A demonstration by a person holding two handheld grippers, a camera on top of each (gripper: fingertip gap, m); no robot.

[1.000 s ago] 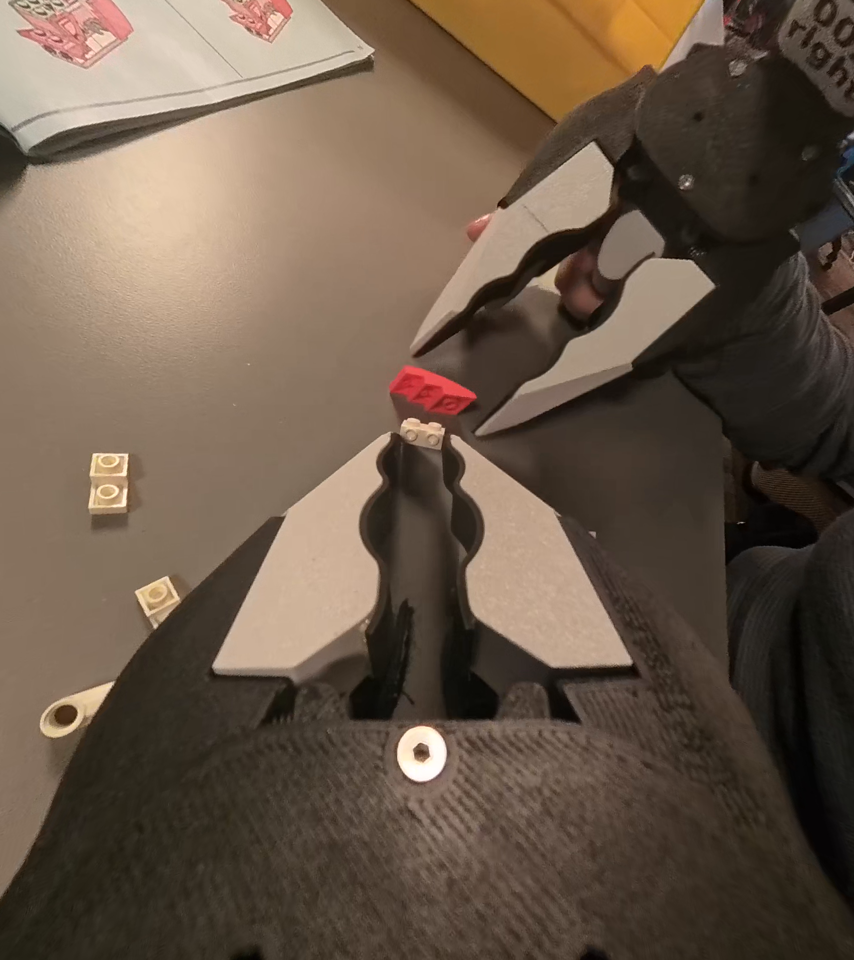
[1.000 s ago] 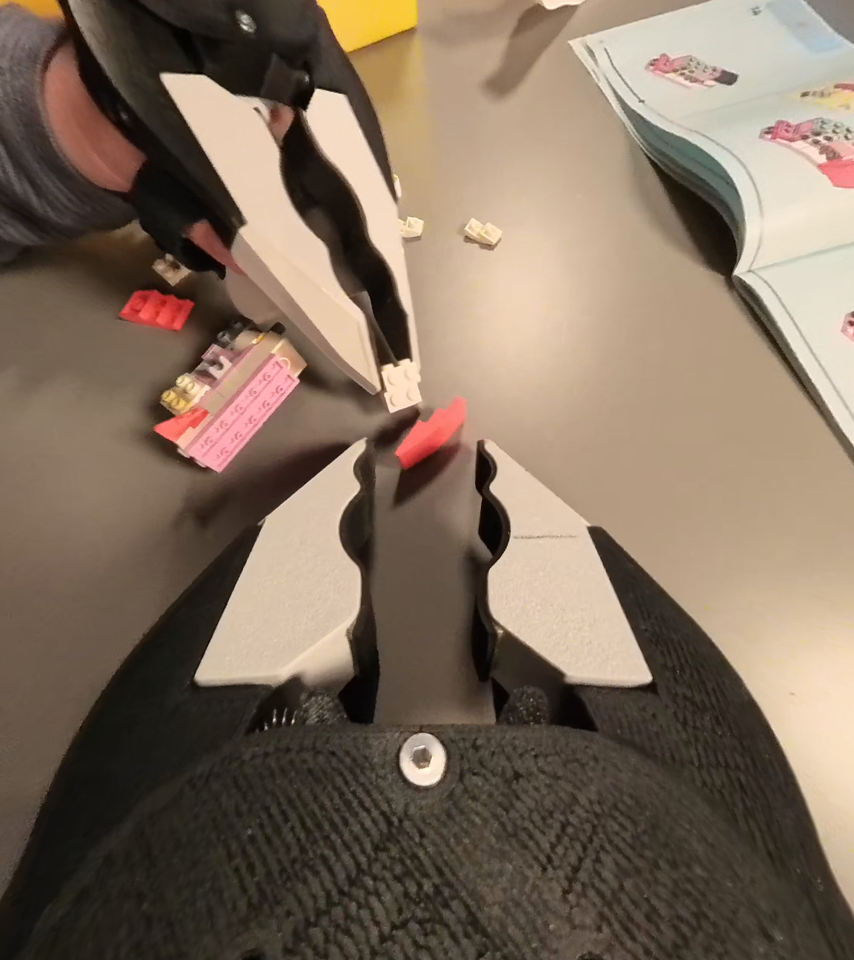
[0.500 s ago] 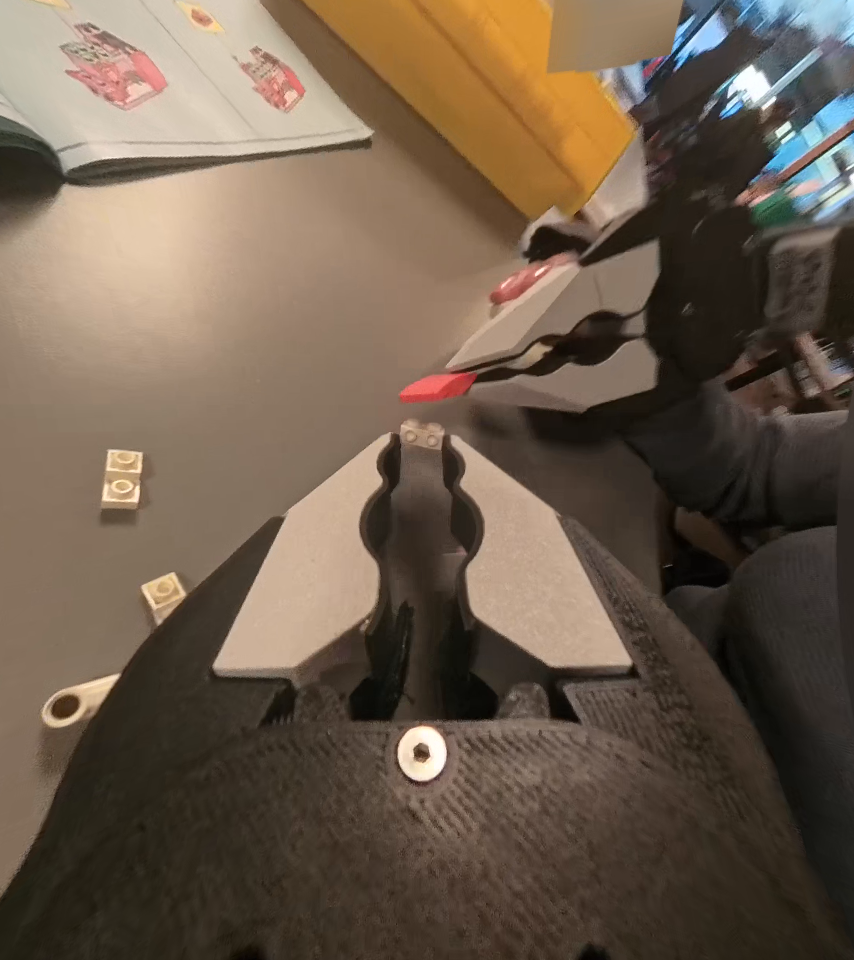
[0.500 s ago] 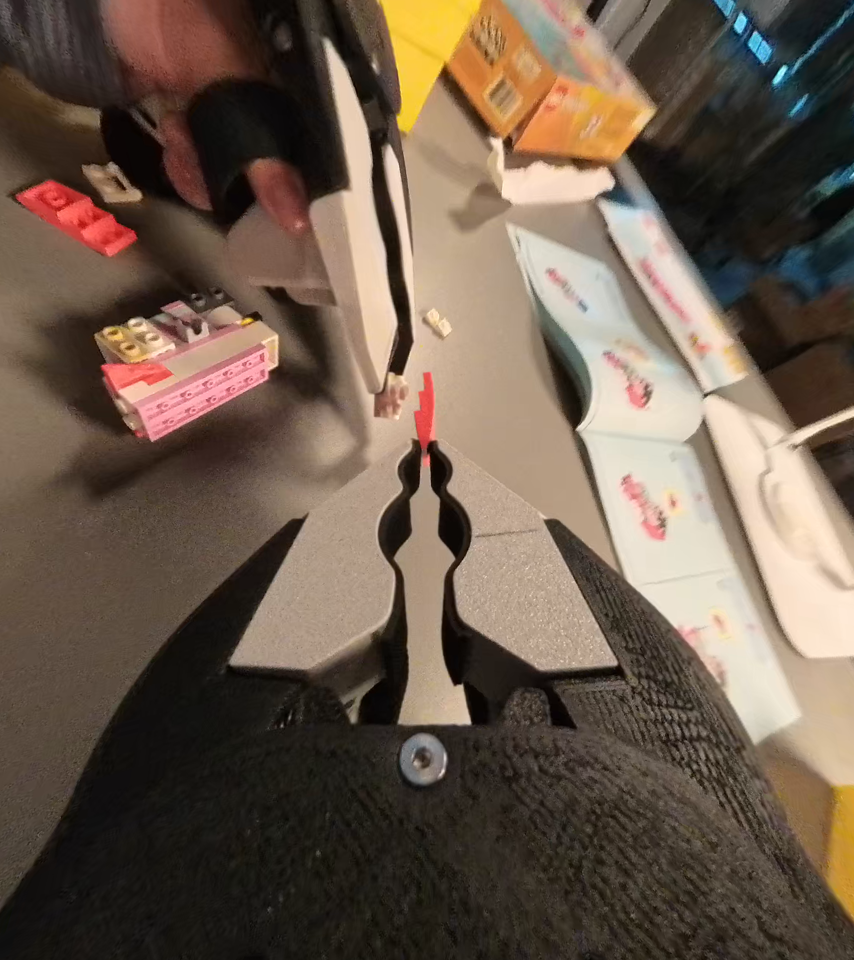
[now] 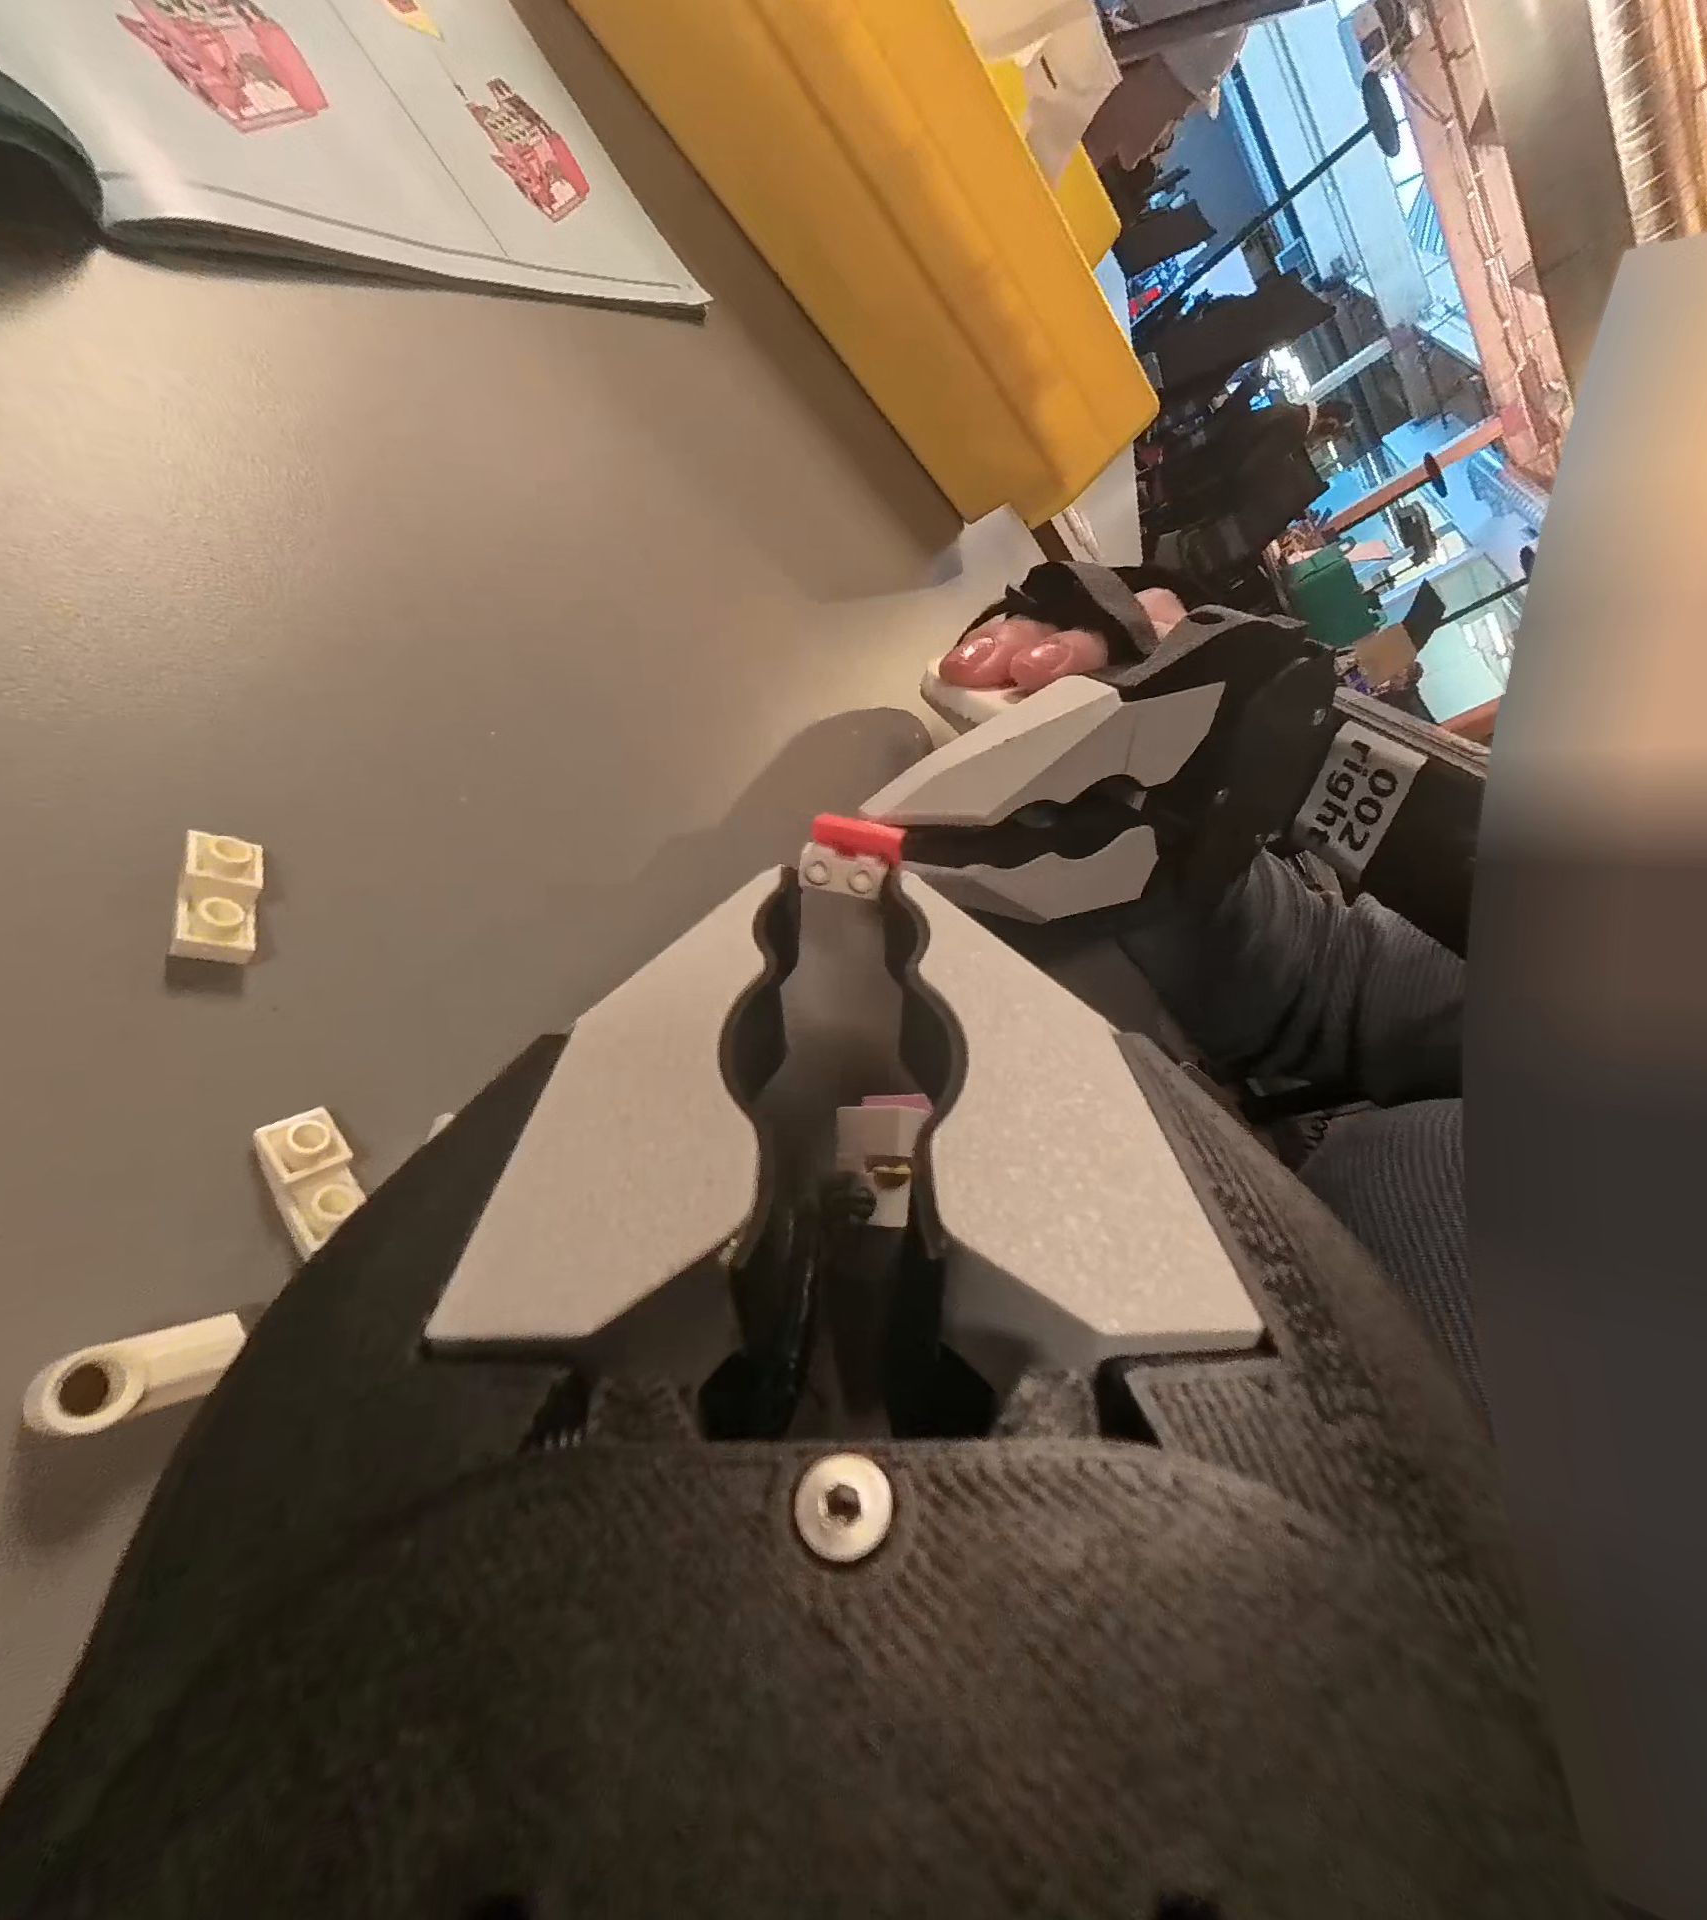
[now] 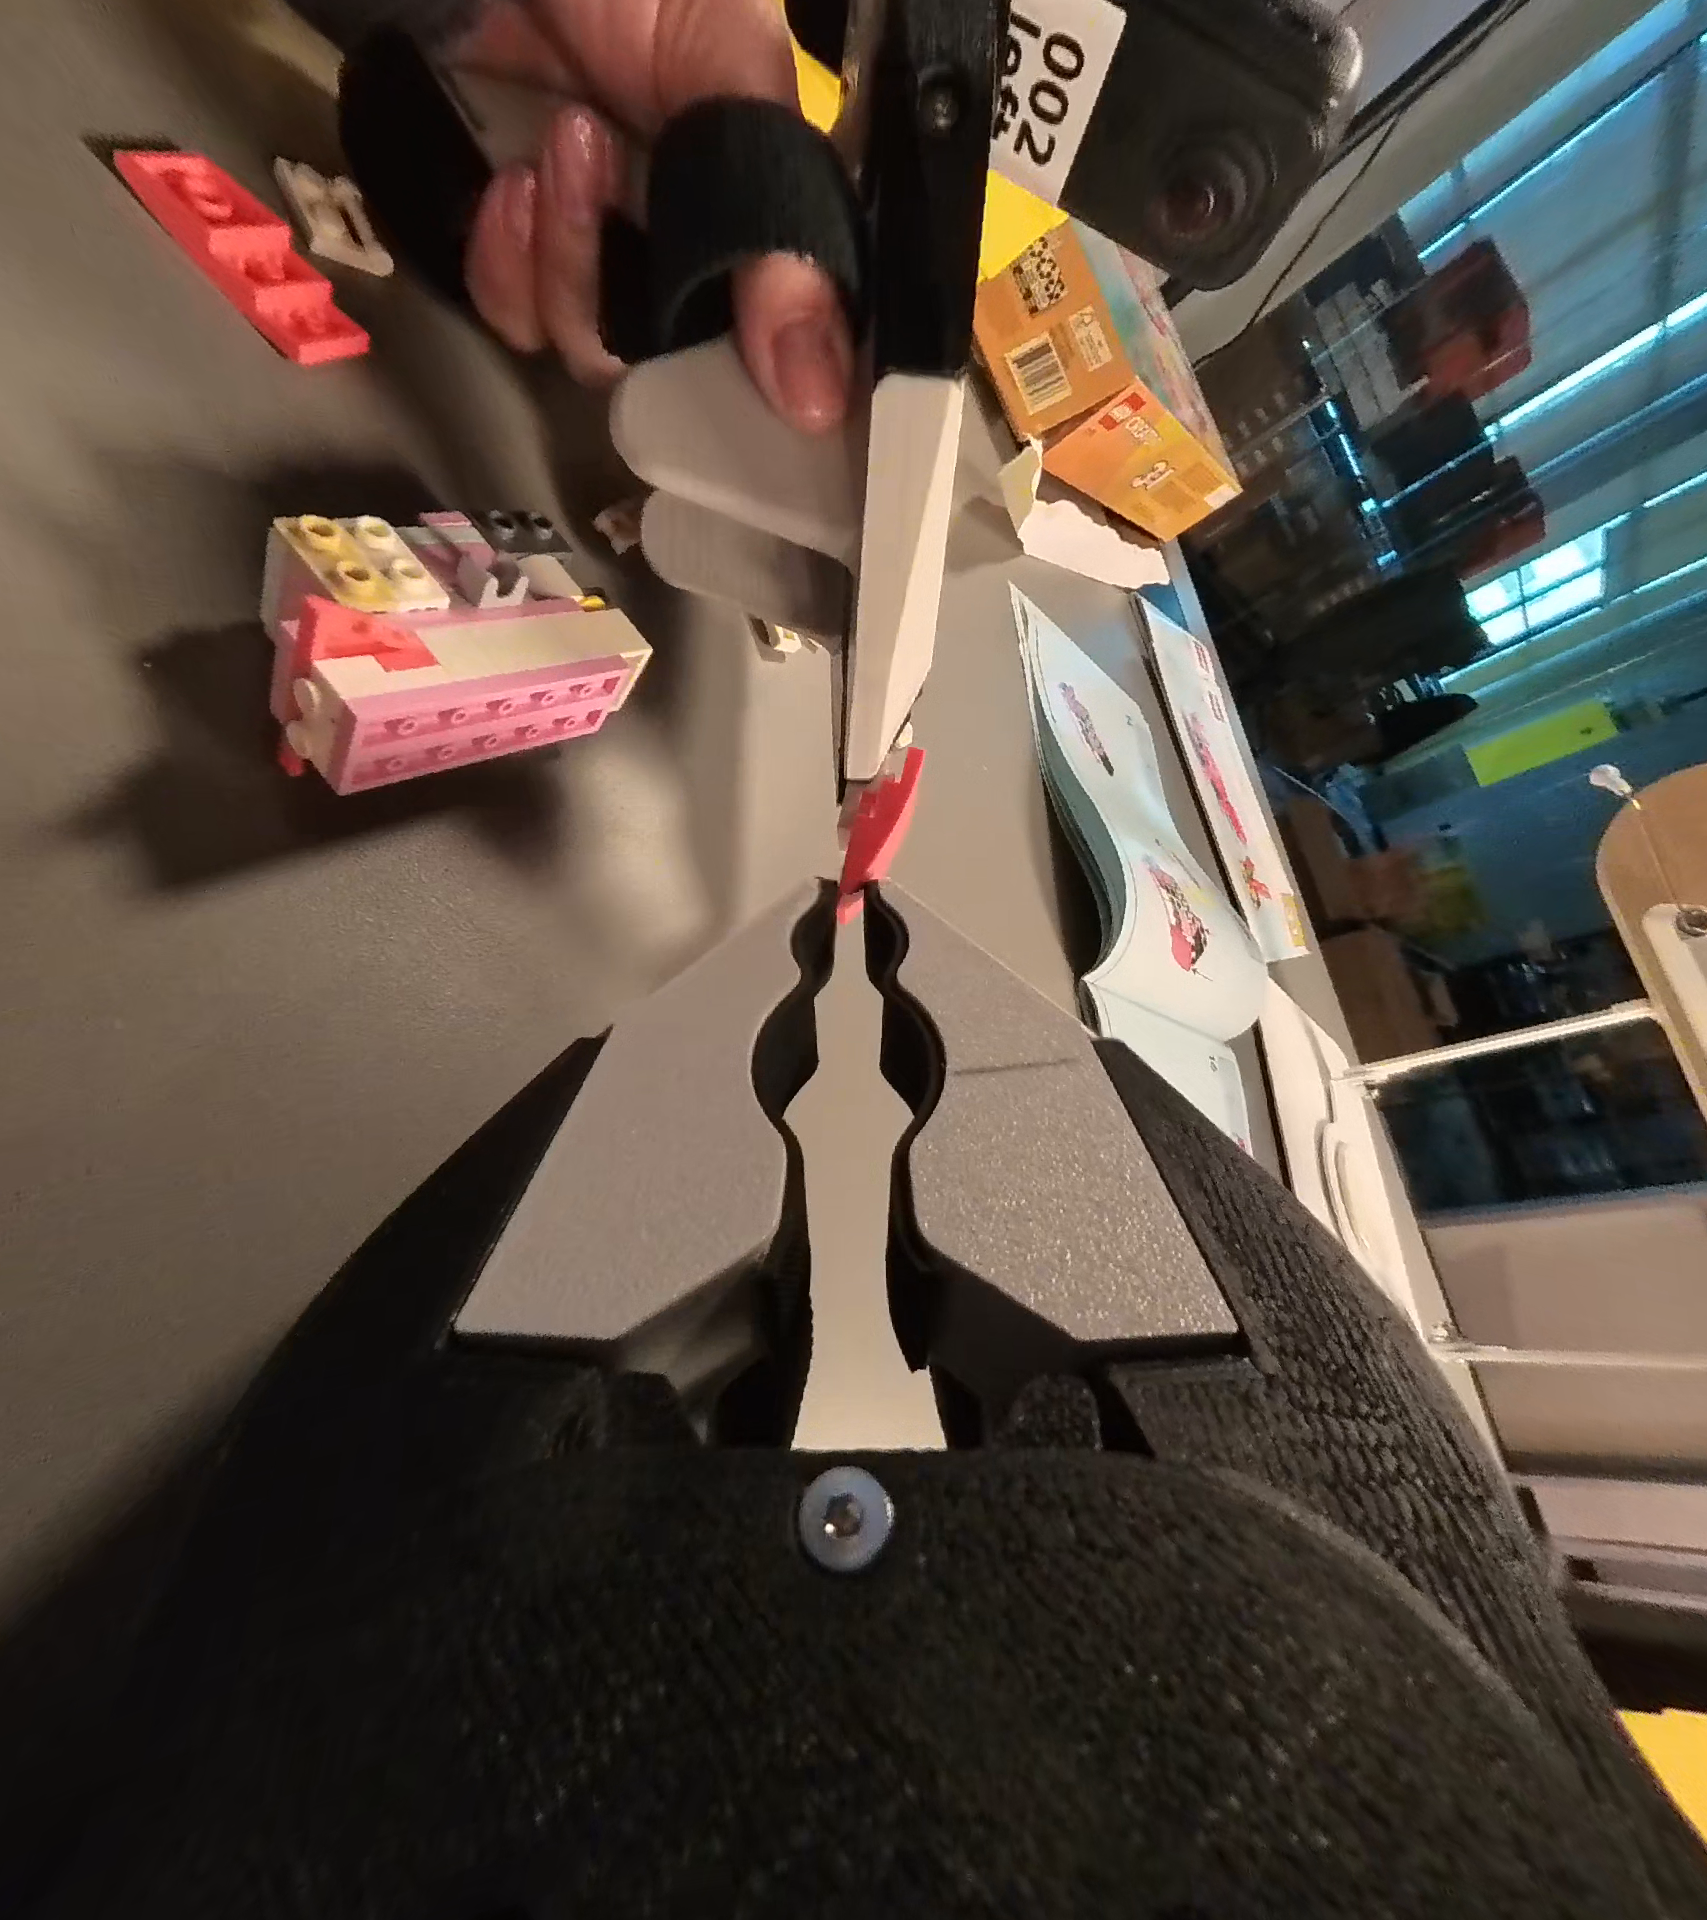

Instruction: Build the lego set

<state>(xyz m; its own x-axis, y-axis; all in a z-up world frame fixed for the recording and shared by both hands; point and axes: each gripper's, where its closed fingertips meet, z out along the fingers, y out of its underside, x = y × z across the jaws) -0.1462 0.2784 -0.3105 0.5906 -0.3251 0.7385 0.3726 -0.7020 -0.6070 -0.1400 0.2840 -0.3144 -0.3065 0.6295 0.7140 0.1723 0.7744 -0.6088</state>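
1. Currently left tongs (image 5: 841,881) are clamped on a small white two-stud brick (image 5: 841,879), pads pressing its two ends, held above the grey tabletop (image 5: 413,623).
2. Right tongs (image 6: 854,891) are pinched together on a thin red plate (image 6: 878,826), gripping it edge-on at the very tips.
3. Red plate touches the top of the white brick; both sets of tongs meet tip to tip in the air.
4. A hand (image 6: 641,208) with black finger straps grips the left tool.
5. On the tabletop by the left tool: a pink-and-white brick assembly (image 6: 444,665), a flat red piece (image 6: 241,255), two cream bricks (image 5: 217,899) (image 5: 309,1179), a cream round-ended piece (image 5: 132,1382).
6. Farther off: an open instruction booklet (image 5: 361,156), a yellow bin (image 5: 880,260), orange boxes (image 6: 1088,353).
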